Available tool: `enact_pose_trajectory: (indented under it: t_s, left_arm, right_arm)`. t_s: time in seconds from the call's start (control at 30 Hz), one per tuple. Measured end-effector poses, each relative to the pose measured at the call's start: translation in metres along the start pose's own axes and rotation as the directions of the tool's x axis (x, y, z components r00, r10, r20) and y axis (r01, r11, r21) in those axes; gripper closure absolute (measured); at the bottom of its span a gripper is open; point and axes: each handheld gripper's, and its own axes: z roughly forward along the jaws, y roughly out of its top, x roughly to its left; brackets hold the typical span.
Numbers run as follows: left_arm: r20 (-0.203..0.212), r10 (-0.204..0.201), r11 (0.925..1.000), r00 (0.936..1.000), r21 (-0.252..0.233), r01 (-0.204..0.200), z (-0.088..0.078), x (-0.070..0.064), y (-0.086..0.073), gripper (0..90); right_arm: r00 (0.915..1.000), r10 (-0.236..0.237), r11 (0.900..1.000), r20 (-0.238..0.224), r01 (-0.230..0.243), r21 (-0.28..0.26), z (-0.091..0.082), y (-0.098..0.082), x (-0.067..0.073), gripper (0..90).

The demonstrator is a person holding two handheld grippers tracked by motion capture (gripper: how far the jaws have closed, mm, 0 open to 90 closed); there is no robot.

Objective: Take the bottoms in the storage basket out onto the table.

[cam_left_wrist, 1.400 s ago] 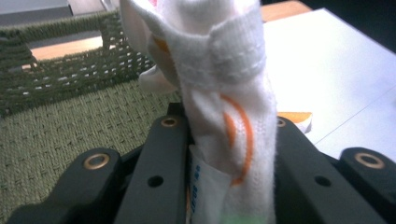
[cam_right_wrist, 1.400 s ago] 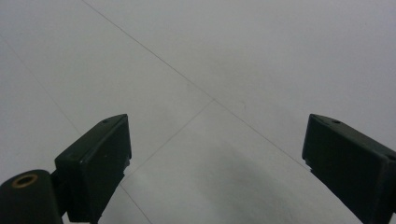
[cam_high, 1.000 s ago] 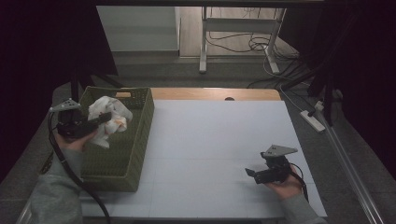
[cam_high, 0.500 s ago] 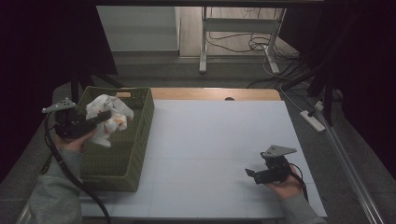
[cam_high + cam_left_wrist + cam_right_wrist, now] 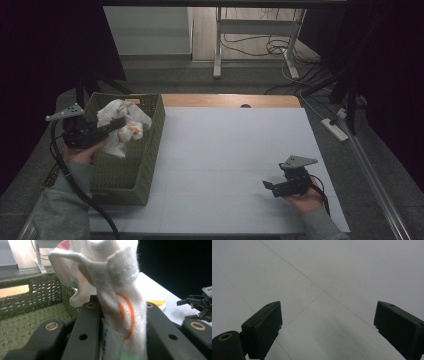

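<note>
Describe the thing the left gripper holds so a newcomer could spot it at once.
On the table's left side stands a green woven basket. Above it, the left gripper clamps a crumpled white cloth, the one pale, soft thing there, marked with orange.

- The left gripper (image 5: 117,123), clamped on a crumpled white cloth with orange and green markings (image 5: 122,125), has drifted a little toward the far end of the green woven rectangular basket (image 5: 150,145), compared with a second ago.
- The cloth bundle has travelled with it: earlier it hung over the middle of the basket's inside, and now it sits closer to the basket's far rim.
- The person's left hand (image 5: 82,152) has shifted slightly outward, toward the basket's left wall and the table's left edge.
- The cloth's folds have changed shape a bit, with more of it bunched above the jaws.
</note>
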Motion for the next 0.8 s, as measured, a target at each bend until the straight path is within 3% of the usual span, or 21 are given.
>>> enact_pose_trajectory:
  t_s: [0.3, 0.4, 0.8]
  left_arm:
    - [0.032, 0.013, 0.9998, 0.9994, -0.014, -0.012, 0.002, -0.009, 0.003, 79.0]
    - [0.069, 0.008, 0.9994, 0.9976, -0.033, -0.006, 0.004, -0.012, 0.003, 79.0]
    - [0.09, 0.041, 0.9986, 0.9951, -0.035, -0.038, 0.011, -0.028, 0.007, 79.0]
  right_arm:
    - [1.0, 0.001, 1.0, 0.0, -0.001, 0.0, 0.0, 0.0, 0.0, 8.3]
    - [1.0, 0.001, 1.0, -0.001, -0.001, 0.0, 0.0, 0.0, 0.0, 8.3]
    - [1.0, 0.001, 1.0, -0.001, -0.001, -0.002, 0.0, 0.0, 0.0, 8.3]
